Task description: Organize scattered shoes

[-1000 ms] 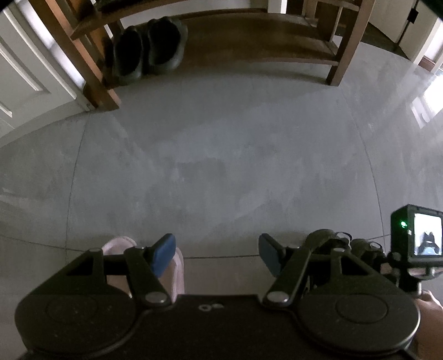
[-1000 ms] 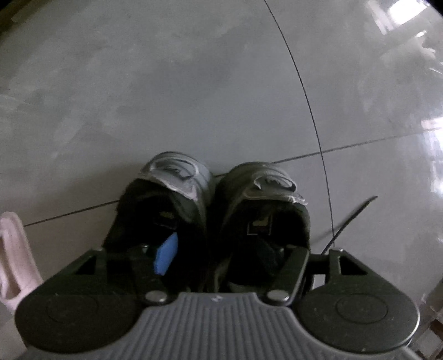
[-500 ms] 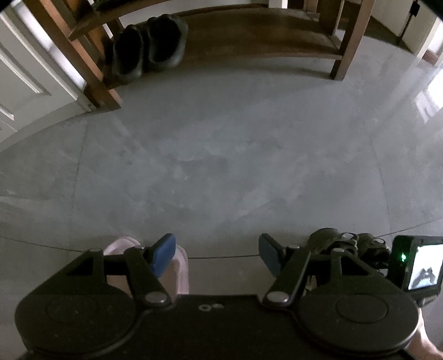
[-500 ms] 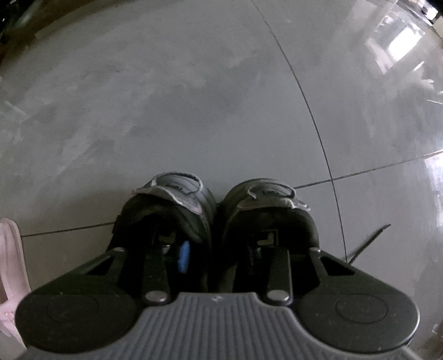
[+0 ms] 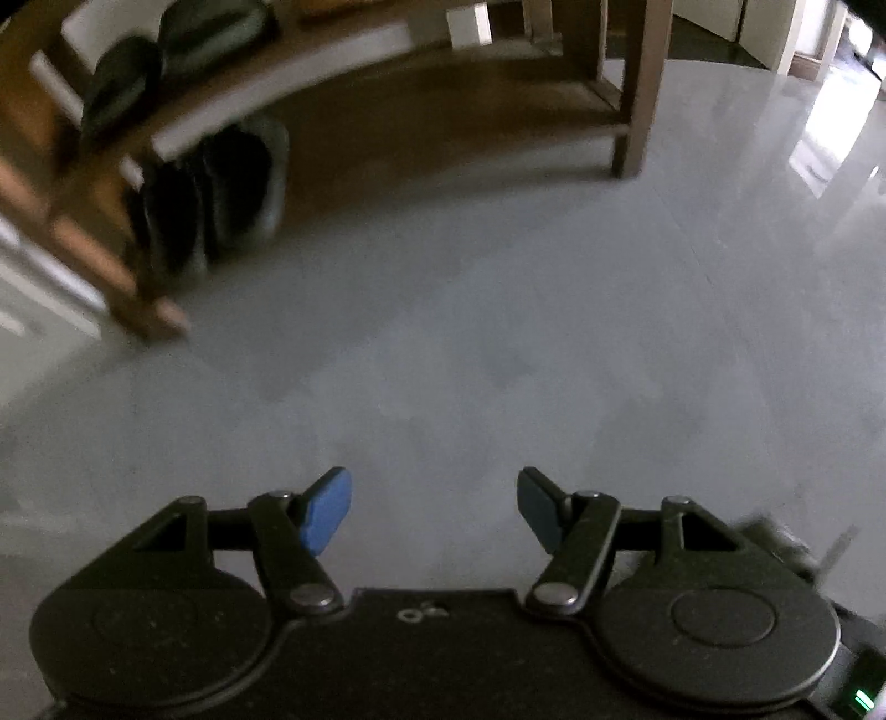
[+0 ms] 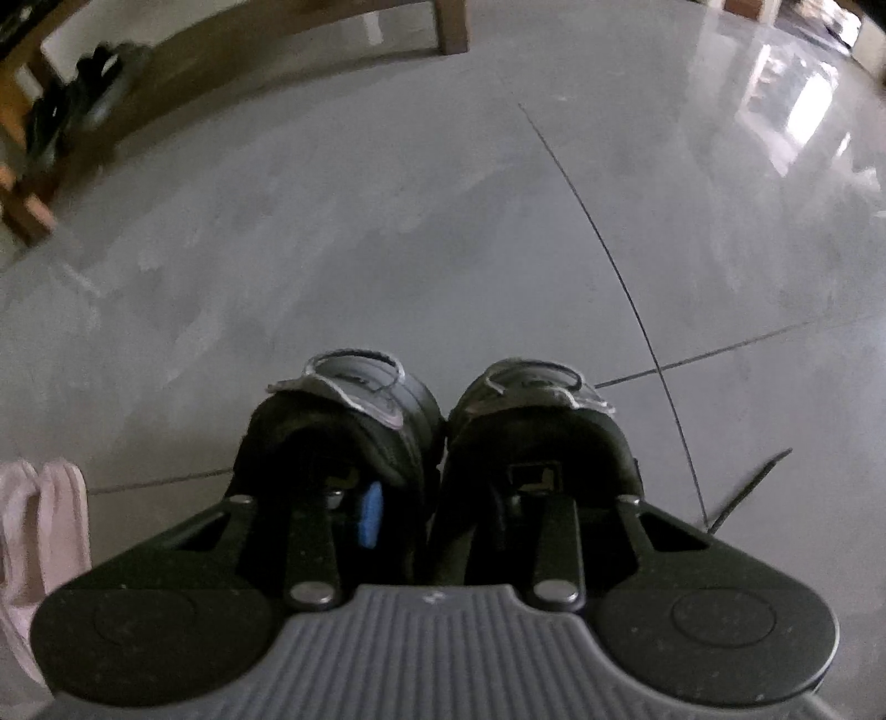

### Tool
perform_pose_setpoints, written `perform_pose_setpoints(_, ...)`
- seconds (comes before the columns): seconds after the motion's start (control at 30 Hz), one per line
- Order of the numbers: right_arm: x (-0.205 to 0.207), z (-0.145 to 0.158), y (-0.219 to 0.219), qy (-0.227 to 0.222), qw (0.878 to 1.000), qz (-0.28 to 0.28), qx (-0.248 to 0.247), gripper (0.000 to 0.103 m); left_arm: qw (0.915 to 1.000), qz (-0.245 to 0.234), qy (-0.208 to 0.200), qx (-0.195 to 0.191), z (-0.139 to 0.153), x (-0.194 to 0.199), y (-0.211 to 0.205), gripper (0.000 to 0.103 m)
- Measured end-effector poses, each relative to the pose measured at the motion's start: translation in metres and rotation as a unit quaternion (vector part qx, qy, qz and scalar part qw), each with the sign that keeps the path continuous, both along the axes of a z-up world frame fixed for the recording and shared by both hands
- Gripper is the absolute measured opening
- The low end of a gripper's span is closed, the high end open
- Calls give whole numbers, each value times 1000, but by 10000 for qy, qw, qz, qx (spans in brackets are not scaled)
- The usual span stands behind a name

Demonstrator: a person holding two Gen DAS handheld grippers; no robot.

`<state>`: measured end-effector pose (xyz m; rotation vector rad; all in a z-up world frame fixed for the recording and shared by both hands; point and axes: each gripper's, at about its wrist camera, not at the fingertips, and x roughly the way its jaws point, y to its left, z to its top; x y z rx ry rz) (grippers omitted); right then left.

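Through your left wrist camera, you are holding the left gripper (image 5: pixel 434 507) with its blue-padded fingers (image 5: pixel 326 512) spread apart and empty over the grey polished floor (image 5: pixel 498 332). At ten o'clock, a wooden slatted shoe rack (image 5: pixel 443 111) is carrying a pair of dark rounded clogs (image 5: pixel 221 183) on its low shelf and another dark pair (image 5: pixel 171 50) above; the view is blurring, so finer detail is beyond telling.

Through your right wrist camera, you are reaching the right gripper (image 6: pixel 443 515) into a pair of black low sneakers with grey tongues (image 6: pixel 443 443), one finger inside each shoe opening. The fingers are drawn close and appear to be pinching the two inner collars together between them. Pale pink slippers (image 6: pixel 41 531) are lying at nine o'clock, and the rack's foot is showing at eleven o'clock.

My judgement: you are carrying both sneakers as one bundle toward the rack. Keep the squeeze steady, since only the collars are bearing the weight; hold the toes level, and aim for the bare stretch of low shelf beside the clogs.
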<state>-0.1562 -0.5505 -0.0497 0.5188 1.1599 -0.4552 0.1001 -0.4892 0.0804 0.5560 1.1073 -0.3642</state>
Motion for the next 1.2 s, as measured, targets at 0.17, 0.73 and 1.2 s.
perform_pose_setpoints(0.17,-7,-10,-7,-275,9993,-238,105,39,9994,242,-217,-146,-34,10,-9,67)
perform_pose_setpoints(0.73,11,-5,24,-724,9961,305,-397,39,9939,370,-472,-923,-44,1,54,67)
perform_pose_setpoints(1.2,70,-11,120,-669,8967,4305,-778,39,9934,462,-707,-776,-50,-9,96,67)
